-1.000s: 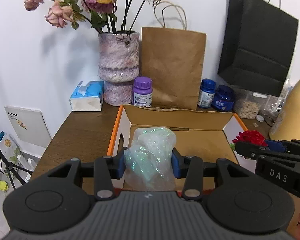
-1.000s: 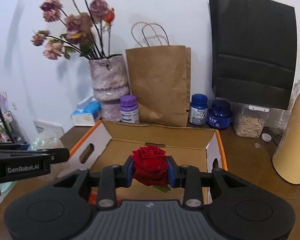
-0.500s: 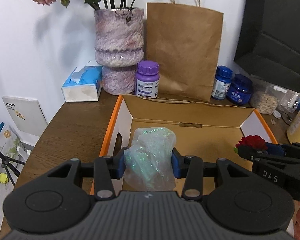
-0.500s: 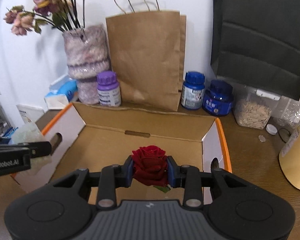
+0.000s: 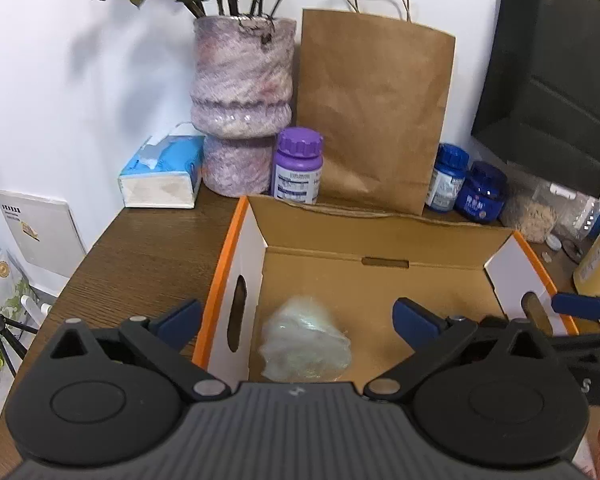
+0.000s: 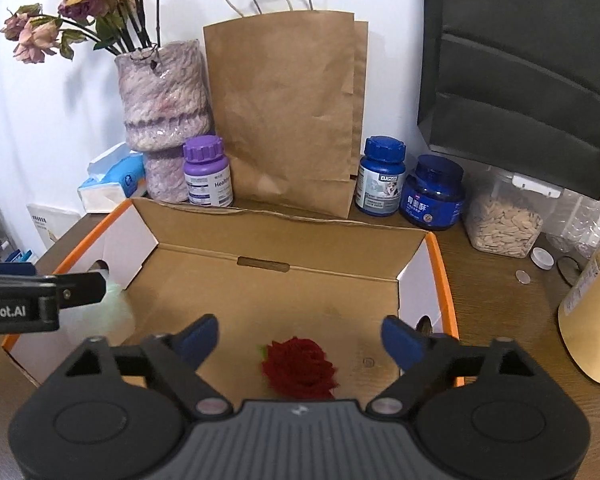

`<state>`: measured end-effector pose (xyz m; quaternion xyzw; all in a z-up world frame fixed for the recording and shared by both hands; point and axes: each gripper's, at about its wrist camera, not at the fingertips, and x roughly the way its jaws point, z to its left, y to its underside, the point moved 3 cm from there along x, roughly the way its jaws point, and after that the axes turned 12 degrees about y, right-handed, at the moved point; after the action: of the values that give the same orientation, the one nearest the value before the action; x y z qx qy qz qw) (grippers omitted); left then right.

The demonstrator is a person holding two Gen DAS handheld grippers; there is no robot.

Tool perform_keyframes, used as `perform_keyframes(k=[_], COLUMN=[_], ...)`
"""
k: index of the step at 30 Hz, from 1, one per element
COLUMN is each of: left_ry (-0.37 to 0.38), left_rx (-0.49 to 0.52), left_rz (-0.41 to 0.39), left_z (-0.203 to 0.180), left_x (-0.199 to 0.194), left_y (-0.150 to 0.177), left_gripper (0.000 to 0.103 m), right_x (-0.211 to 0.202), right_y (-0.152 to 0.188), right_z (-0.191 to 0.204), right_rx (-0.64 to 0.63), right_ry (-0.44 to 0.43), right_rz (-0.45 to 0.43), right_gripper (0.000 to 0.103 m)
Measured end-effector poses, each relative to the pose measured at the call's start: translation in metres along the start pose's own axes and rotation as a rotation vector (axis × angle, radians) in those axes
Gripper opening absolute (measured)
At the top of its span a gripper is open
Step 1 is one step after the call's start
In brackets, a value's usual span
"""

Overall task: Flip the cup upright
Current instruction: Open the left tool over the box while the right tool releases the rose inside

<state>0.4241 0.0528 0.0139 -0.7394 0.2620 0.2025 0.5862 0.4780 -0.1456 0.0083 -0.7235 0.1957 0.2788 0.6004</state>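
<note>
I see no cup in either view. My left gripper (image 5: 296, 316) hangs over the left part of an open cardboard box (image 5: 224, 280) with orange edges. Its jaws are opening, wide apart, and a crumpled iridescent plastic bundle (image 5: 304, 344) lies blurred below and between them, touched by neither pad. My right gripper (image 6: 300, 332) is over the right part of the box (image 6: 444, 280), its jaws also opening. A red rose head (image 6: 300, 368) lies on the box floor between them, free of the pads. Each view shows the other gripper's fingers at its edge.
Along the wall behind the box stand a purple vase (image 5: 240, 120) of dried flowers, a purple-capped bottle (image 5: 298, 166), a brown paper bag (image 5: 372, 120), two blue jars (image 6: 434, 192) and a tub of seeds (image 6: 504, 224). A tissue box (image 5: 160, 172) lies at the back left, and a tan pouch (image 6: 592, 312) stands at the right.
Both grippers moved forward and lower over the box, then their jaws spread wide. The plastic bundle and the rose left the pads and dropped to the box floor.
</note>
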Motion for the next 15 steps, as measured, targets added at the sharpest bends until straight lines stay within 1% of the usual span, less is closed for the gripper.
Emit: perform_keyframes(k=[4,15], left_ry=[0.006,-0.001], left_rx=[-0.001,0.019], left_rz=[-0.009,-0.031], left_z=[-0.001,-0.007], left_x=[-0.005,-0.026], left_y=[0.002,0.012], left_gripper=[0.103,0.103], right_x=[-0.007,-0.035], right_y=[0.002,0.01], right_z=[0.001,0.001], right_rx=[-0.012,-0.019], right_ry=[-0.006,-0.011], right_rz=[-0.011,-0.045], right_gripper=[0.103,0.103])
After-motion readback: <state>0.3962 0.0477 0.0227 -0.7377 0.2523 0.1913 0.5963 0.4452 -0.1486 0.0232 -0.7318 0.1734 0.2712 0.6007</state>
